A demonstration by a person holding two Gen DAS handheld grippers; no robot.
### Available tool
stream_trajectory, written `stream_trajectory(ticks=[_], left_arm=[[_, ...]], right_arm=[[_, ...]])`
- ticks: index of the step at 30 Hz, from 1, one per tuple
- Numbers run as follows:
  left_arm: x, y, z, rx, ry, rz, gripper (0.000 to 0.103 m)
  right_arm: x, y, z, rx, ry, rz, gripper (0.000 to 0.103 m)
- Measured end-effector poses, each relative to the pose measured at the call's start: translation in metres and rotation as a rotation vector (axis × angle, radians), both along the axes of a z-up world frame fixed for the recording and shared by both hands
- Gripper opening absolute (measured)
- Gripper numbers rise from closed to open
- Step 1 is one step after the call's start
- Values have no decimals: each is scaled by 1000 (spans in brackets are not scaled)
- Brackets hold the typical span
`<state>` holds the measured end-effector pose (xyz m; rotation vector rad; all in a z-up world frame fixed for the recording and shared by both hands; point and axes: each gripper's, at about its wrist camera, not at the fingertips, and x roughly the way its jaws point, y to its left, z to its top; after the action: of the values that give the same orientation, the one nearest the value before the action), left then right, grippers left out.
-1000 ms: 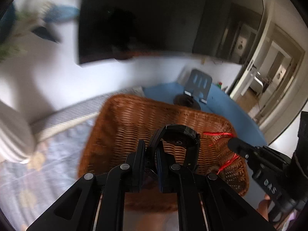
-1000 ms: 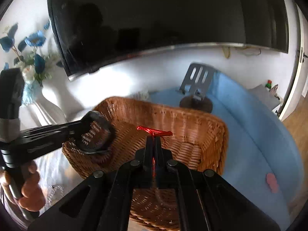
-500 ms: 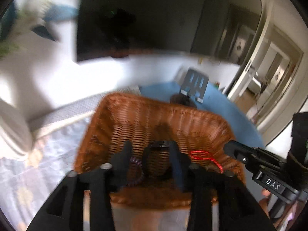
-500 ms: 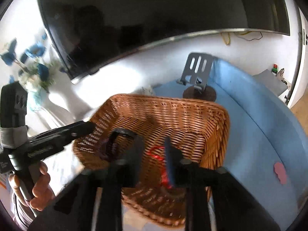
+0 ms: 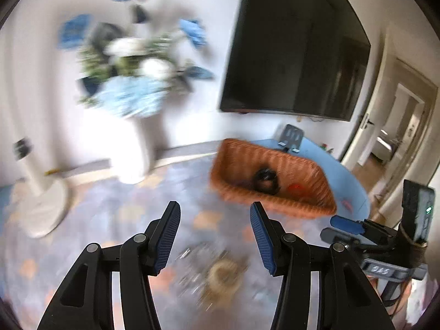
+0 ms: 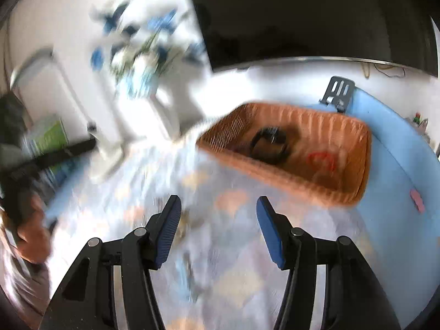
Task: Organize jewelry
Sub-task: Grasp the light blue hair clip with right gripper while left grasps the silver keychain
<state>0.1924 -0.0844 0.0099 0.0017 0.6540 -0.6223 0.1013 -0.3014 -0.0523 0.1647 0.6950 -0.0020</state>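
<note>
Jewelry lies in two places. Nearest, under the left gripper (image 5: 215, 228), a pale ring-shaped bracelet (image 5: 222, 275) and some blurred silvery pieces (image 5: 189, 272) rest on the patterned cloth (image 5: 110, 220); the gripper's jaws are opening with nothing between them. The right gripper (image 6: 218, 227) hangs over the same cloth, its jaws also opening and empty. Farther off, the wicker basket (image 6: 354, 165) stands partly on the blue mat (image 6: 393, 165), holding a black band (image 6: 271, 144) and, beside it, a red cord bracelet (image 6: 321, 161). Behind stand a white vase with blue flowers (image 5: 137, 82), a grey stand (image 5: 293, 134) and a dark wall screen (image 5: 297, 55).
</note>
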Motion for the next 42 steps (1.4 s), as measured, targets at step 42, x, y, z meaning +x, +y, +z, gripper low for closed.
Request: stream_trajectory(ticks=[42], left_arm=[[7,-78,-128,401,127,-388,30]], right_arm=[[-17,41,-69,-13,216,274,51]])
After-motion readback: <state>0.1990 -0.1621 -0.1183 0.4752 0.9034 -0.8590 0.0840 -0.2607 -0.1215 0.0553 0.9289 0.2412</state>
